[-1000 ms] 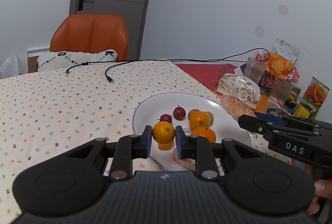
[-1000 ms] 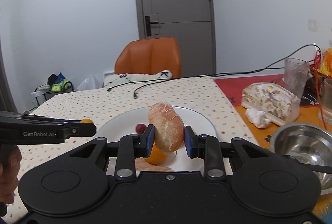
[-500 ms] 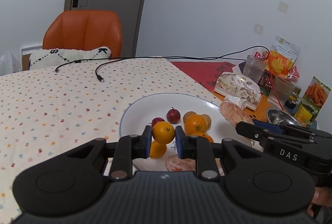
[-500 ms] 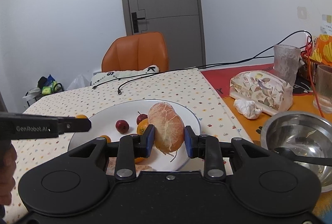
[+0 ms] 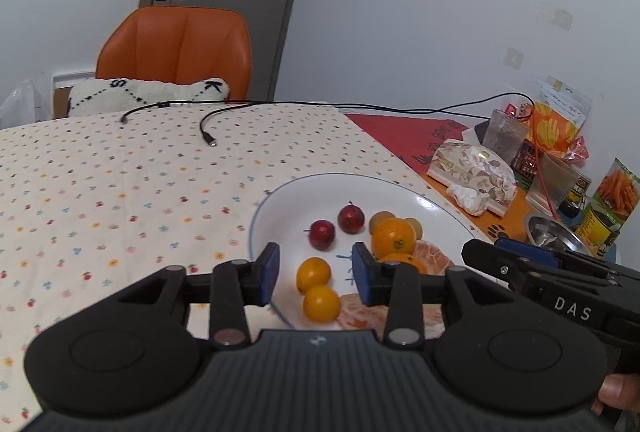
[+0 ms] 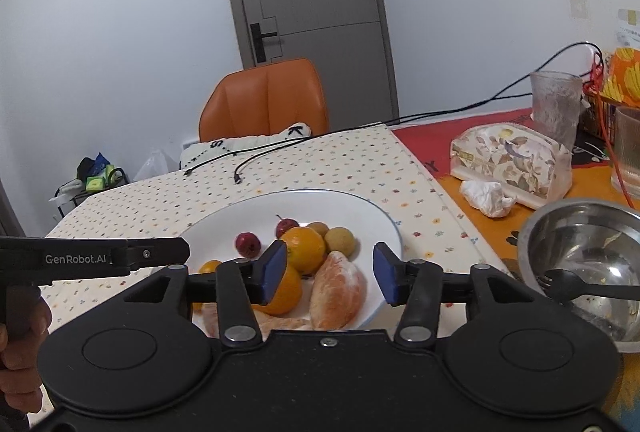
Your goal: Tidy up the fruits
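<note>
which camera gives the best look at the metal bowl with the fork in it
The right wrist view: the metal bowl sits near and large, with the black fork lying inside. The left wrist view shows only part of it, small, behind the right claw.

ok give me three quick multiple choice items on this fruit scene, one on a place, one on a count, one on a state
1. Where does the peeled pale-orange citrus segment lie?
A. in the steel bowl
B. on the white round plate
C. on the dotted tablecloth

2. How many small dark-red round fruits are on the plate?
A. two
B. four
C. none

3. How do the two grippers stand?
A. both shut on fruit
B. only the left open
C. both open, holding nothing

Answers:
1. B, the segment rests inside the white round plate, near its right rim.
2. A, one small dark-red round fruit sits beside the other.
3. C, the left gripper and the right gripper each show a wide gap between their blue pads, with the fruit lying on the plate below.
</note>
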`<state>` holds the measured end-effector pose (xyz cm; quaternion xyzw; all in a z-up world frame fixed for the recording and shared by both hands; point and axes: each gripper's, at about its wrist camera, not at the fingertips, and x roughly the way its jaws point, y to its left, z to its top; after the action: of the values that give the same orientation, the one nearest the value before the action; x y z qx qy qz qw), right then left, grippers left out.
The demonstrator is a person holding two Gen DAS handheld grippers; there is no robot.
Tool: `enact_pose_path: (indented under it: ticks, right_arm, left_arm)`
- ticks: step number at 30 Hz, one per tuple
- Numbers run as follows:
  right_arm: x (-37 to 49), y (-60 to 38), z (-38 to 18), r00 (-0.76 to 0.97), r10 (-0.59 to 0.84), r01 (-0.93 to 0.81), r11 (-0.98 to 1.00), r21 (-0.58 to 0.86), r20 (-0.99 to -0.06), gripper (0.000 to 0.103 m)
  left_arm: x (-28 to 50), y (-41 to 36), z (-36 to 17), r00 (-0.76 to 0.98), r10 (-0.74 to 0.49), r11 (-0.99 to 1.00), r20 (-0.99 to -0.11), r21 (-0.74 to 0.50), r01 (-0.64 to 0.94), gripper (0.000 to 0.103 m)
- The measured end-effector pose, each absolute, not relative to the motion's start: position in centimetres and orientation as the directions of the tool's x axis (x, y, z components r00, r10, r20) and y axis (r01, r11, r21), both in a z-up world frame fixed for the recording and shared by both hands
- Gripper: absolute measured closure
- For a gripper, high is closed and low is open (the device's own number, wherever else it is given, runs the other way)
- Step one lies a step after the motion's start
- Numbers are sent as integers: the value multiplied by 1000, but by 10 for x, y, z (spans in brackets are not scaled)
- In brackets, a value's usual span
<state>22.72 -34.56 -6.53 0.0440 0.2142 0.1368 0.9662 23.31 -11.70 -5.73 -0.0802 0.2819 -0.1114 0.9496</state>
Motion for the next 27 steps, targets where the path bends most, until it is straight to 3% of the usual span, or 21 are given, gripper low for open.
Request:
enact_pose_path:
  ticks: [9, 13, 20, 27]
  right_arm:
    - [218, -329, -59, 864, 304, -275, 953, 128, -401, 41]
    - [214, -322, -57, 865, 308, -280, 951, 128, -396, 25]
    - [204, -310, -51, 864, 318, -295, 948, 121, -389, 15]
    - [195, -299, -47, 855, 337, -313, 941, 125, -393, 7]
  left_arm:
    - [217, -100, -51, 834, -207, 973, -512, -196, 121, 28]
    - [212, -90, -50, 826, -201, 972, -526, -211, 102, 23]
    - [200, -76, -46, 825, -149, 980, -545, -190, 51, 11]
    - [185, -66, -41, 823, -121, 985, -554, -171, 30, 7]
